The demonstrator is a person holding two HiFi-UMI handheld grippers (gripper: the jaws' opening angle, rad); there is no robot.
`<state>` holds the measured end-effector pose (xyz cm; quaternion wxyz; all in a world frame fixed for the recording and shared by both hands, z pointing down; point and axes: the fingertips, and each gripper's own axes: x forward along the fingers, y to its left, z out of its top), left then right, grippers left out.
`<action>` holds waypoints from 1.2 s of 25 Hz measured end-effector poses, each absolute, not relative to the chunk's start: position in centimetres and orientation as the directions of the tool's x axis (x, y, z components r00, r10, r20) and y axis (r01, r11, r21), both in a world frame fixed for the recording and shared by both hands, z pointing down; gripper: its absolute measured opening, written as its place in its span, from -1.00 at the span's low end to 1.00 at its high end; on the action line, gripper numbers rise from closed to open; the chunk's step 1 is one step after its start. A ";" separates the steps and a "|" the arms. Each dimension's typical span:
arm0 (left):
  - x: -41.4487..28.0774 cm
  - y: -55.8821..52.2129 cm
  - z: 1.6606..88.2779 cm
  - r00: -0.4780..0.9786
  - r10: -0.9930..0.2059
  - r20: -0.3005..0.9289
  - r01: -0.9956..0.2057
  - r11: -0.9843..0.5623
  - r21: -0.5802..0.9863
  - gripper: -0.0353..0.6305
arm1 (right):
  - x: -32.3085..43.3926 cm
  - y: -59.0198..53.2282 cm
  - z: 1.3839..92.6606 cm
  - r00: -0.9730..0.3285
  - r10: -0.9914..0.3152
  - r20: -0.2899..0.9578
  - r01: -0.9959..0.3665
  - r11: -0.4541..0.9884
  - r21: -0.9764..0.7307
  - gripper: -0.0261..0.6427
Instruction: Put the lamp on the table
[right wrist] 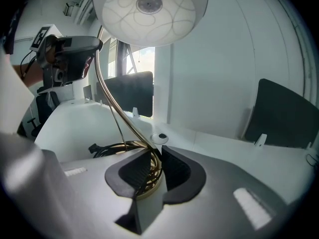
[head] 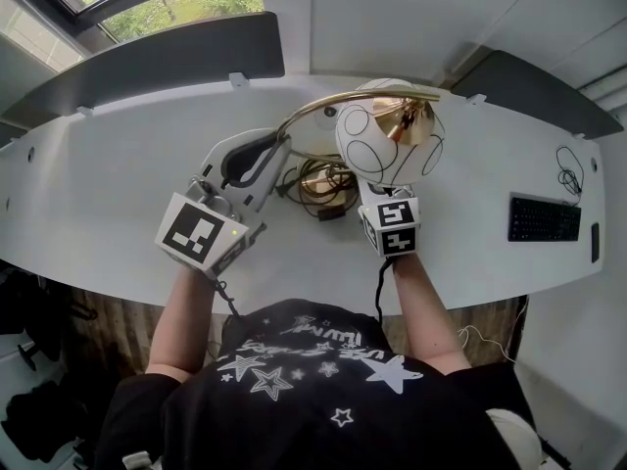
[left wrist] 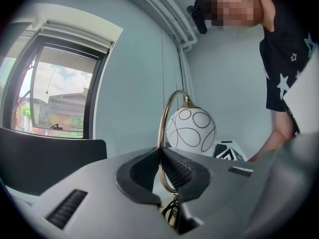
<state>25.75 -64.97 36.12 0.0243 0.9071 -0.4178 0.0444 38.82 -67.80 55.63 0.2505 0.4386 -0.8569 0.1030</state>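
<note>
Lamp (head: 384, 143) stands over the middle of the white tabletop (head: 108, 179), held in both of my grippers. Its white globe shade (left wrist: 191, 130), drawn over with black loops, hangs from a curved brass stem (left wrist: 161, 128) that arches up and over from the base. The brass base (right wrist: 147, 189) sits low, right at the tabletop; I cannot tell whether it is touching the surface or just above it. A black cable (head: 315, 178) lies bundled in loops by the base.

My left gripper (left wrist: 162, 169) is clenched on the brass stem, which runs straight up between the two ribbed pads. My right gripper (right wrist: 152, 169) is lower down, its jaws closed on the foot of the stem where it meets the base, with some turns of cable caught in there too. In the head view the shade hangs directly over the right gripper and covers its front end.

Further out, a black keyboard (head: 546, 219) lies near the right end of the tabletop, well apart from the lamp. Dark divider panels (head: 157, 62) stand along the far edge, and a window (head: 167, 3) showing greenery is beyond the left one.
</note>
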 end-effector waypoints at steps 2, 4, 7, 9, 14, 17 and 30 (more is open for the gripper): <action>25.6 -64.9 36.2 0.644 -0.757 0.113 -0.762 -0.647 0.007 -0.80 | 38.8 -67.7 55.6 -0.487 -0.703 0.519 -0.805 0.592 0.046 -0.74; 25.5 -64.9 36.3 0.631 -0.765 0.129 -0.772 -0.635 0.009 -0.80 | 38.8 -67.7 55.6 -0.486 -0.703 0.519 -0.806 0.590 0.045 -0.74; 25.7 -64.7 36.3 0.639 -0.760 0.121 -0.765 -0.644 -0.001 -0.80 | 38.8 -67.8 55.7 -0.491 -0.701 0.517 -0.805 0.592 0.039 -0.74; 25.7 -64.7 36.3 0.641 -0.759 0.115 -0.764 -0.646 -0.002 -0.81 | 38.7 -67.8 55.6 -0.495 -0.702 0.513 -0.804 0.593 0.036 -0.74; 25.6 -64.9 36.3 0.652 -0.753 0.085 -0.758 -0.651 0.048 -0.80 | 38.8 -67.9 55.8 -0.487 -0.707 0.512 -0.818 0.575 0.017 -0.72; 25.7 -64.8 36.4 0.661 -0.748 0.064 -0.750 -0.654 0.099 -0.80 | 39.1 -67.6 56.0 -0.490 -0.713 0.502 -0.830 0.557 -0.019 -0.71; 24.0 -63.1 37.0 0.609 -0.791 0.060 -0.793 -0.607 0.051 -0.56 | 40.2 -65.3 55.1 -0.455 -0.749 0.482 -0.870 0.489 -0.061 -0.44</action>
